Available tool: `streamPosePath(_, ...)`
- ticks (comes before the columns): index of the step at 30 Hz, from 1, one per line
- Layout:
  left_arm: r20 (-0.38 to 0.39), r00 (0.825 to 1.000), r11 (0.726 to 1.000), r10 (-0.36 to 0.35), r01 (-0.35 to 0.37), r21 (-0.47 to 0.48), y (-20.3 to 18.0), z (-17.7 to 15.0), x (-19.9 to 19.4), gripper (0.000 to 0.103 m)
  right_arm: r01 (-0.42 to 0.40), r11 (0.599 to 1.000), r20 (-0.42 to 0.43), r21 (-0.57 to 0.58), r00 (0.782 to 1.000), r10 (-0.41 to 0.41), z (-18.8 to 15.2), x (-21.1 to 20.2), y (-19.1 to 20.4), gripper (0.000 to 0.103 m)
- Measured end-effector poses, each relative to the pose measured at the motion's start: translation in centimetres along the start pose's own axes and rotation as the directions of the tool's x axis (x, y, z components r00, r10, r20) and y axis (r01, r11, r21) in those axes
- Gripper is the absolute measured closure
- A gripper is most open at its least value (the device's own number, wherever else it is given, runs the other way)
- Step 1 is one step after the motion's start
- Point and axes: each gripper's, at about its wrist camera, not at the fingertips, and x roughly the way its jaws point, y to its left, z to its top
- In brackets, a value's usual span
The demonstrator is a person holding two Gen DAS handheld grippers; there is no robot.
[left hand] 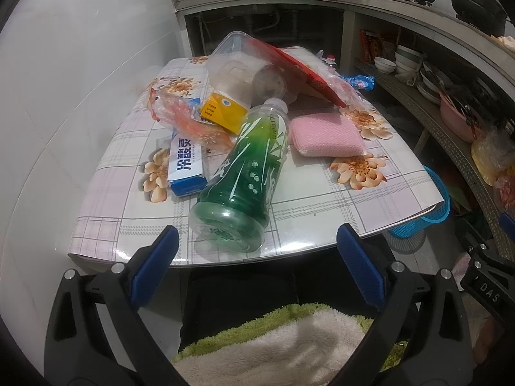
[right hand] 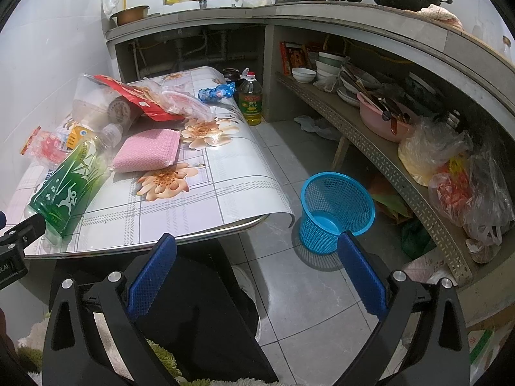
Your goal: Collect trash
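A green plastic bottle (left hand: 244, 173) lies on the flowered table (left hand: 322, 206), its base toward me; it also shows in the right wrist view (right hand: 70, 180). Behind it lie a blue box (left hand: 188, 164), a yellow box (left hand: 223, 112), a red-printed wrapper (left hand: 190, 122), a clear plastic container (left hand: 238, 67), a red packet (left hand: 305, 70) and a pink sponge (left hand: 325, 133). My left gripper (left hand: 257, 241) is open and empty just short of the bottle's base. My right gripper (right hand: 257, 247) is open and empty past the table's front edge. A blue mesh trash basket (right hand: 334, 212) stands on the floor right of the table.
A blue wrapper (right hand: 217, 91) lies at the table's far edge. An oil bottle (right hand: 251, 99) stands on the floor behind the table. A shelf (right hand: 386, 157) with bowls, a pink basin and plastic bags runs along the right. A white wall is on the left.
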Motion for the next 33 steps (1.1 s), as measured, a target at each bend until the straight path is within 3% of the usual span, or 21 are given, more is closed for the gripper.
streamPosePath(33,-0.007,1.000,1.000,0.008,-0.008,-0.001,0.26,-0.42,0.41,0.009,-0.008,1.000,-0.007,0.007,1.000,0.008,-0.33,0.31,-0.17,0.006)
